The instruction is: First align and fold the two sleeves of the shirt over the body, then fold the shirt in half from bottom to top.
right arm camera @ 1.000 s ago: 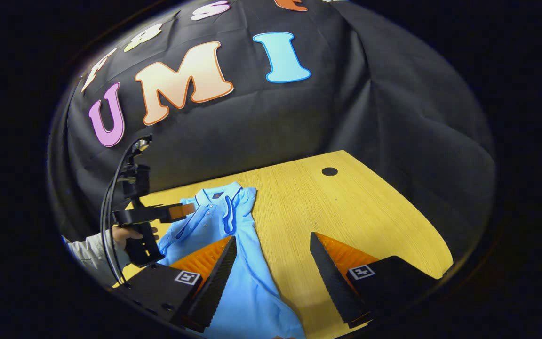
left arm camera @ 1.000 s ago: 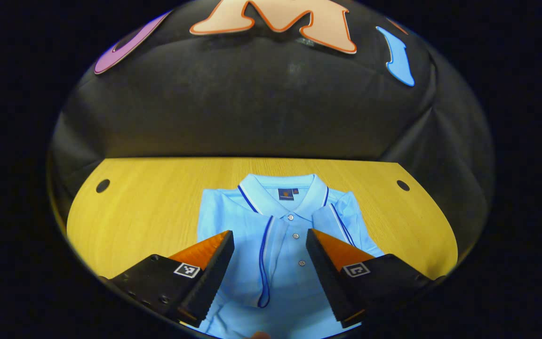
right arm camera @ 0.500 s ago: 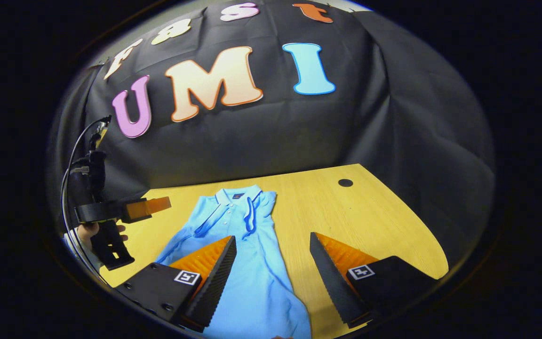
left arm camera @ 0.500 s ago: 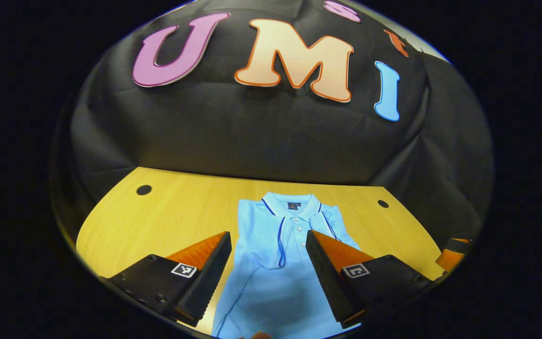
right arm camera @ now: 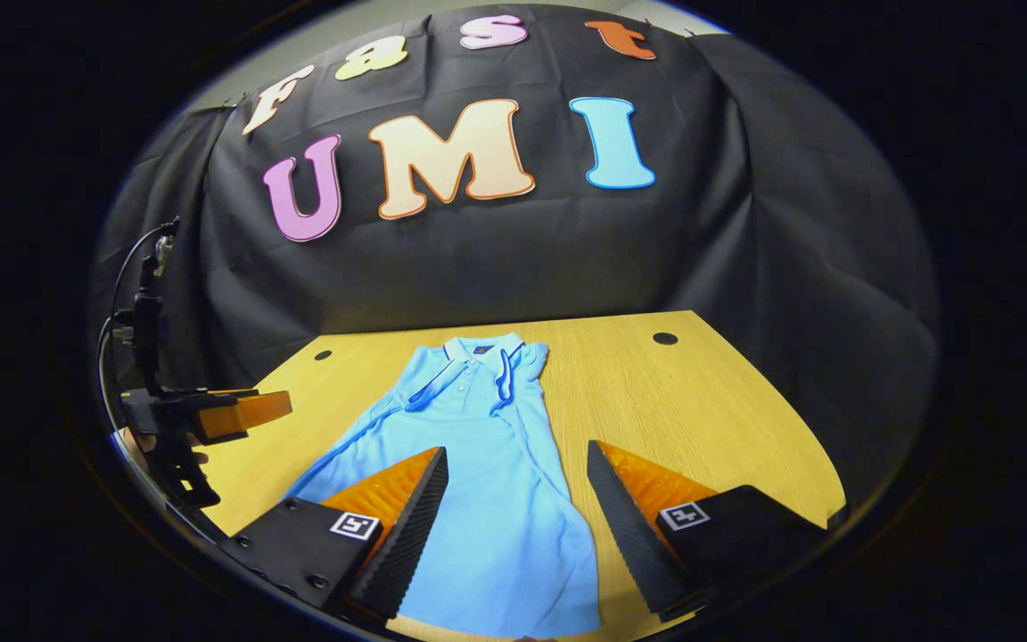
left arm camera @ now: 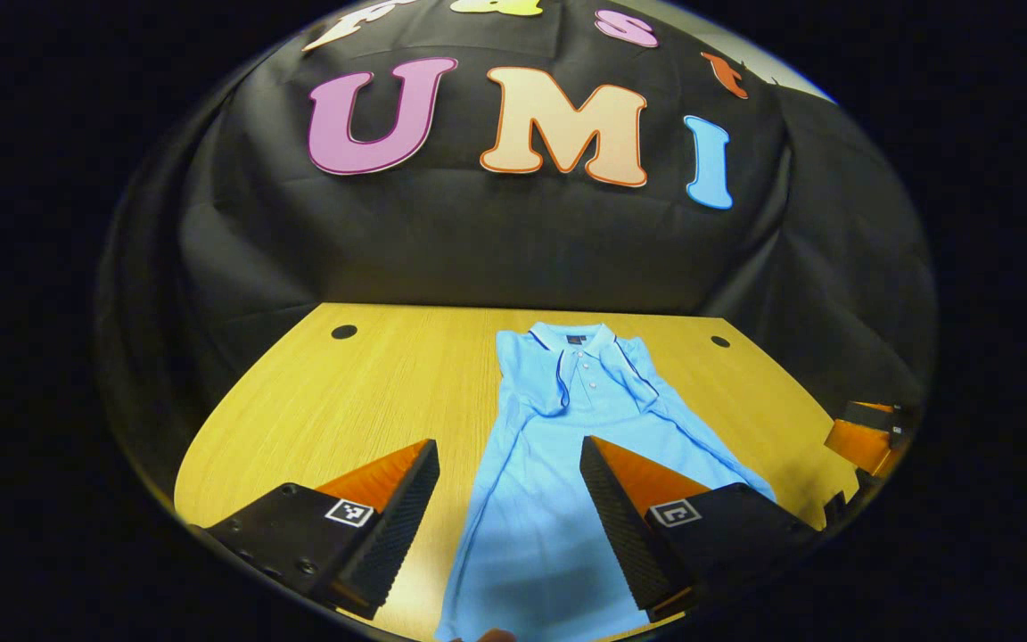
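Observation:
A light blue polo shirt (left arm camera: 567, 464) lies flat on the wooden table (left arm camera: 344, 419), collar at the far end, both sleeves folded in over the body. In the right gripper view the same shirt (right arm camera: 478, 464) runs from the collar down to the near edge. My left gripper (left arm camera: 509, 517) hovers open above the shirt's lower part, nothing between its fingers. My right gripper (right arm camera: 518, 522) is open too, over the shirt's lower right edge. The left gripper (right arm camera: 210, 415) also appears at the left of the right gripper view, held off the table's left side.
Black cloth walls (left arm camera: 513, 250) close in the table at the back and sides. Two round holes (left arm camera: 344, 332) (left arm camera: 720, 341) sit near the table's far corners. Bare wood (right arm camera: 701, 419) lies to the right of the shirt.
Both grippers have pulled back toward the near edge and risen, so the shirt looks smaller and farther. The left gripper has left the collar area. Both stay open.

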{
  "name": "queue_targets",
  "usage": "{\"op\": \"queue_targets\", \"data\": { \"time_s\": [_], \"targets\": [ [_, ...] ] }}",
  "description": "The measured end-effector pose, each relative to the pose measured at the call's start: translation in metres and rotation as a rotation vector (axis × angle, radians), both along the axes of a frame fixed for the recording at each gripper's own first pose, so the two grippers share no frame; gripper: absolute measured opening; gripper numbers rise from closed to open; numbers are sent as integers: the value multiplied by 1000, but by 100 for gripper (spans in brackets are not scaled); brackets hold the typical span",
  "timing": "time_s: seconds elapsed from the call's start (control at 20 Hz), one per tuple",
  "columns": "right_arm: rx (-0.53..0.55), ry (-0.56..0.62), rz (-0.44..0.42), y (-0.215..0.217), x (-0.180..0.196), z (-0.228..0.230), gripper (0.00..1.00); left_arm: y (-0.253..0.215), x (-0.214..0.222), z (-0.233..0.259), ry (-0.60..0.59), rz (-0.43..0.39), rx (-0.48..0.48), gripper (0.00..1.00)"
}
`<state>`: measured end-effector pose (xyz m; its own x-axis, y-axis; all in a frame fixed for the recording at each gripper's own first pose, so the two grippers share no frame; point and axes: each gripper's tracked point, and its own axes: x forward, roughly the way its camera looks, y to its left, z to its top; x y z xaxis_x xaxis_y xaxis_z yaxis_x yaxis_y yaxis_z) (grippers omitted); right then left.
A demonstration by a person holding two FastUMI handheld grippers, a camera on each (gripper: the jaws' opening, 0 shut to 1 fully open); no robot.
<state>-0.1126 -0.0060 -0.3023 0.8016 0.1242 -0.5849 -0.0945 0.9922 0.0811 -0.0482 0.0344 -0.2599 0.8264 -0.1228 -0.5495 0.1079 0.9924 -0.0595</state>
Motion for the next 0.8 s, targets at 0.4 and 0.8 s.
{"op": "queue_targets", "data": {
  "time_s": [0.4, 0.8],
  "targets": [
    [-78, 60, 15, -10, -68, -27, 98, 9, -84, -35, 89, 0, 28, 96],
    [-125, 166, -16, -27, -115, -75, 98, 16, -135, -83, 156, -45, 105, 96]
  ]
}}
